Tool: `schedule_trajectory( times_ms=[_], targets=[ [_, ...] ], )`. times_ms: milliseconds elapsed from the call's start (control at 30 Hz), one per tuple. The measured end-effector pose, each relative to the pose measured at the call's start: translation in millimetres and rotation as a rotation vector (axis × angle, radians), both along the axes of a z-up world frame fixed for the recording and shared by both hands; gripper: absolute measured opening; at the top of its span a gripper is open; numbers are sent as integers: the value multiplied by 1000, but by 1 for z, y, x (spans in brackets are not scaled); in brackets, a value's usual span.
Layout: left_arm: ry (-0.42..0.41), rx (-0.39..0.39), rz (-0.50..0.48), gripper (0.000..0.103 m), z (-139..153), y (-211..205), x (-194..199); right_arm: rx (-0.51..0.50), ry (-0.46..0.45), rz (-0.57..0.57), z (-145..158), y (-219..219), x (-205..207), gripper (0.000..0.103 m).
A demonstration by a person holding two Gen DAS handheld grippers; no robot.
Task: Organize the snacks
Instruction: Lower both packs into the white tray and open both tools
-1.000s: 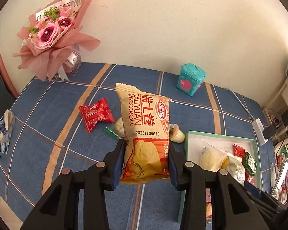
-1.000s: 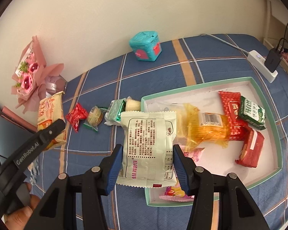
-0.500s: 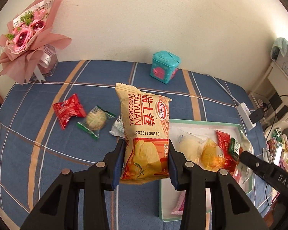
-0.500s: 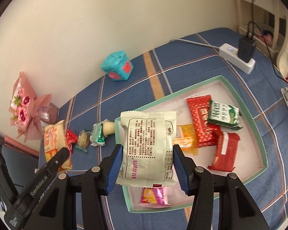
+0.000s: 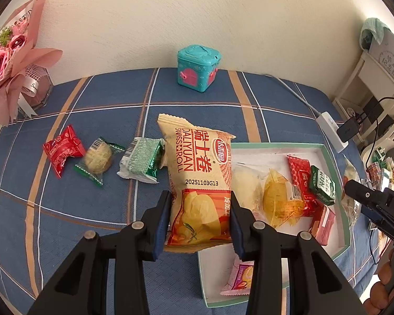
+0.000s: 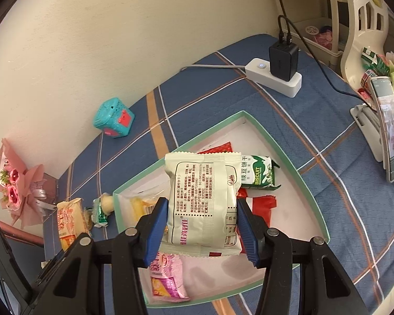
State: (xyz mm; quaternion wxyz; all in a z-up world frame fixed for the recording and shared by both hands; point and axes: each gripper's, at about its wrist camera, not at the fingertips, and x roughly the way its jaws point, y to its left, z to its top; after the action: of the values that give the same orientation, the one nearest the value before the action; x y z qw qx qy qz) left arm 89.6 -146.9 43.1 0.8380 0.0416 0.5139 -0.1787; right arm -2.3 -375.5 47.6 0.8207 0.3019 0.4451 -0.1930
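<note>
We see both views well lit by soft, even daylight; the cream wall [image 5: 197, 13] brightens toward the right in the left wrist view, hinting at light from that side. Shadows are faint and short under the snacks on the blue checked cloth [image 5: 97, 99]. Mild glare shows on glossy wrappers, such as the yellow Swiss roll pack [image 5: 199, 183]. Focus is sharp at centre, print legible on the white pack [image 6: 202, 199]. Fisheye bending curves the cloth lines, and dark vignetting rings every corner.
</note>
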Motion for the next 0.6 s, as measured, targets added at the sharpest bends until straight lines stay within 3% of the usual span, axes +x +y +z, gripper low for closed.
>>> schedule_trajectory(
  times_ms=[300,600],
  targets=[
    [10,2,-17,42,-16,-10,7,-20,2,10,-12,-3,11,55],
    [-11,32,-35,42,-34,-23,13,-122,20,50,-27,0,27,55]
  ],
)
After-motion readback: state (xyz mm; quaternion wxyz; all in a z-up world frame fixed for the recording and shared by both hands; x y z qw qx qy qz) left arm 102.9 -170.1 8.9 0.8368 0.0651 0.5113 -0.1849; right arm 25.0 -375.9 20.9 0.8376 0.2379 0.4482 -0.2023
